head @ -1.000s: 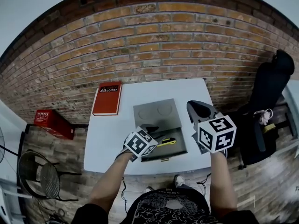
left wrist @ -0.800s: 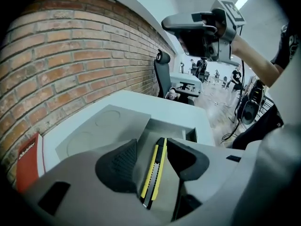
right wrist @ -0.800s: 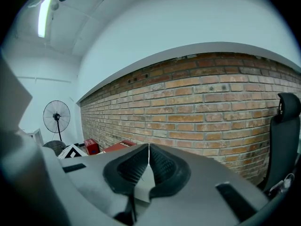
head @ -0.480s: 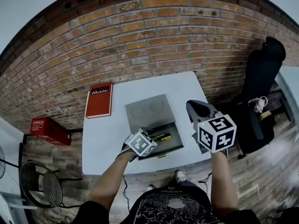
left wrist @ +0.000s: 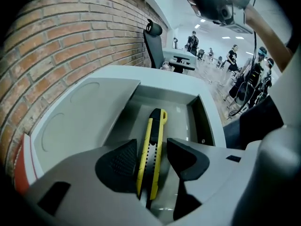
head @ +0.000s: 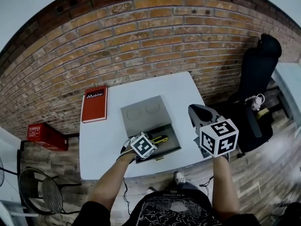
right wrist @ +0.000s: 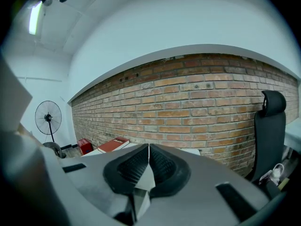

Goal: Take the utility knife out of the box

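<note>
Left gripper view: the left gripper (left wrist: 153,161) has its jaws wide apart, gripping nothing, astride the yellow-and-black utility knife (left wrist: 155,126). The knife lies in the grey box (left wrist: 204,121), running toward 12 o'clock. The box sits near the desk's (head: 101,140) 6 o'clock edge. At the box's 3 o'clock, the right gripper (right wrist: 148,161) is closed and empty.

hidden | utility knife (left wrist: 154,126) near end, under left hand-held gripper (left wrist: 151,157) (blade unseen)
</note>
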A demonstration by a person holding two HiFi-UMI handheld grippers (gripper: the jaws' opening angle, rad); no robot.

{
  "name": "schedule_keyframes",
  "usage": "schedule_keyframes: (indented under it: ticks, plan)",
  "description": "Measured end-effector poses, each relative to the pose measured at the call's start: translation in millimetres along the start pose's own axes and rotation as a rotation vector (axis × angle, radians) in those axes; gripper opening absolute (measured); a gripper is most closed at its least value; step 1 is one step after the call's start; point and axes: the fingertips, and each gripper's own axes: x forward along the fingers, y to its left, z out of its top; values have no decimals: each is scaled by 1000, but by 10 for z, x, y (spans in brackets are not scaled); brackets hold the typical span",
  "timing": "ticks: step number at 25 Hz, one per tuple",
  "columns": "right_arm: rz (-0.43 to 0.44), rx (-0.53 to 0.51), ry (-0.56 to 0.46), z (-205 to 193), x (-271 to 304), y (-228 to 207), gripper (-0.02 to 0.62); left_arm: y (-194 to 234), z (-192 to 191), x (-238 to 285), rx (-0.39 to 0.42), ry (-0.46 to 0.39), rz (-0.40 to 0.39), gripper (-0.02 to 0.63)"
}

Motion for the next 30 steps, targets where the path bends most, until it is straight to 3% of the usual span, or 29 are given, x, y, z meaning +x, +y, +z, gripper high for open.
schedule_keyframes:
  ticks: [5, 11, 22, 30]
  plan:
    - [5, 5, 4, -14, 9, -8, 21, -18, 11, -11, -7, 7, -28, 209]
    - [17, 0, -4, 40, 31, -12, 21, -50, 14, 12, -14, 16, -9, 140]
    - [61, -1, -11, 70, 116, 79, 21, -68, -4, 22, -53, 29, 18, 129]
    - [94, 6, -10, 77, 195, 120, 20, 6, 90, -170, -61, -18, 88, 129]
